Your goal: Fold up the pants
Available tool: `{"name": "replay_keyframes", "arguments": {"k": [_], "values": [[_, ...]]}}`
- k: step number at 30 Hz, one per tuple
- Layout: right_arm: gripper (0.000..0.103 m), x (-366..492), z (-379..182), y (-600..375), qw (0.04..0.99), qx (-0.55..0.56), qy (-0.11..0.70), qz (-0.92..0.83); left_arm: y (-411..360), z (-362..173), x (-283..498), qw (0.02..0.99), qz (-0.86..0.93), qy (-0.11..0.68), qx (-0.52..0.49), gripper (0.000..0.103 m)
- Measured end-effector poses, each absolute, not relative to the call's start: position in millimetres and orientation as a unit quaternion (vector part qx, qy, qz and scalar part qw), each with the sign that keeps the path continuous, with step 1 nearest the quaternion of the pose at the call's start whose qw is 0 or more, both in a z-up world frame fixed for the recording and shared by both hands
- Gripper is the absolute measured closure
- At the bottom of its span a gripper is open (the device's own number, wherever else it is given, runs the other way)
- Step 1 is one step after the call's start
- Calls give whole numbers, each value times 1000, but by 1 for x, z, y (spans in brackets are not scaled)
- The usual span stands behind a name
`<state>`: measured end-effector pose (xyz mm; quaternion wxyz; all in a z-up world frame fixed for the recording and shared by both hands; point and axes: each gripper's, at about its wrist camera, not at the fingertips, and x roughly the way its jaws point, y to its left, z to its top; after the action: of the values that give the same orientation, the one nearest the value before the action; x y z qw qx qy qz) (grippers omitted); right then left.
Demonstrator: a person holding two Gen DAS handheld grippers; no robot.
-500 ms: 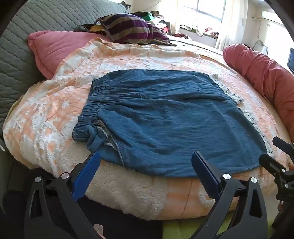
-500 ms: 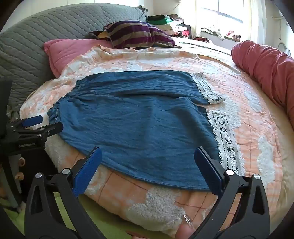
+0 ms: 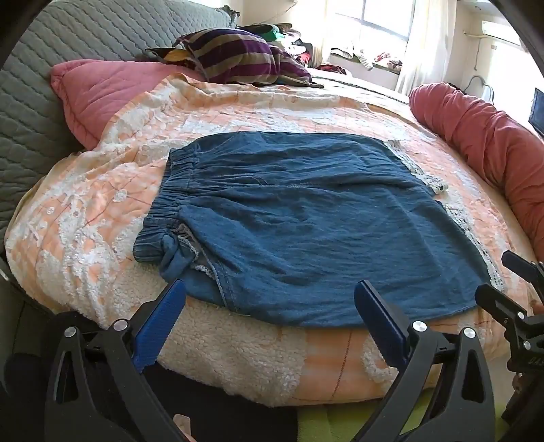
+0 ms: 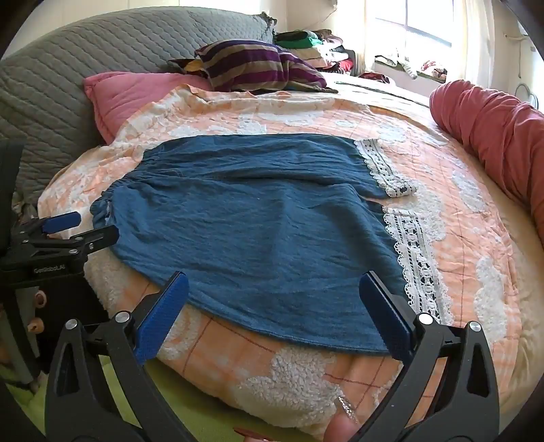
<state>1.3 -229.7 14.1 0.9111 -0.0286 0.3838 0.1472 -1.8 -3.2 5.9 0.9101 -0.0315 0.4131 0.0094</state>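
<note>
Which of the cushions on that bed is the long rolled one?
The red roll-shaped bolster along the bed's right edge. The flat pink pillow leans at the grey quilted headboard, and the purple striped cushion lies behind it.

A big bed (image 3: 102, 210) with an orange blanket sits past the fingers; sunny window (image 4: 425, 20) and grey headboard (image 4: 102, 54) behind.

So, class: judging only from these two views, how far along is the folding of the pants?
Done: the blue pants lie spread flat on the orange blanket, lace hems to the right. No fold shows yet. In hand: nothing; the left gripper and right gripper hover at the near edge, jaws wide open. Left: grasping the cloth and every fold.
</note>
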Motion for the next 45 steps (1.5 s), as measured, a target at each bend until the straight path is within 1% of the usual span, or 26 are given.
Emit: {"name": "replay_keyframes", "arguments": {"k": [45], "values": [[8, 3, 16, -230, 912, -27, 384, 145, -6, 10, -4, 912, 9, 408, -34, 4]]}}
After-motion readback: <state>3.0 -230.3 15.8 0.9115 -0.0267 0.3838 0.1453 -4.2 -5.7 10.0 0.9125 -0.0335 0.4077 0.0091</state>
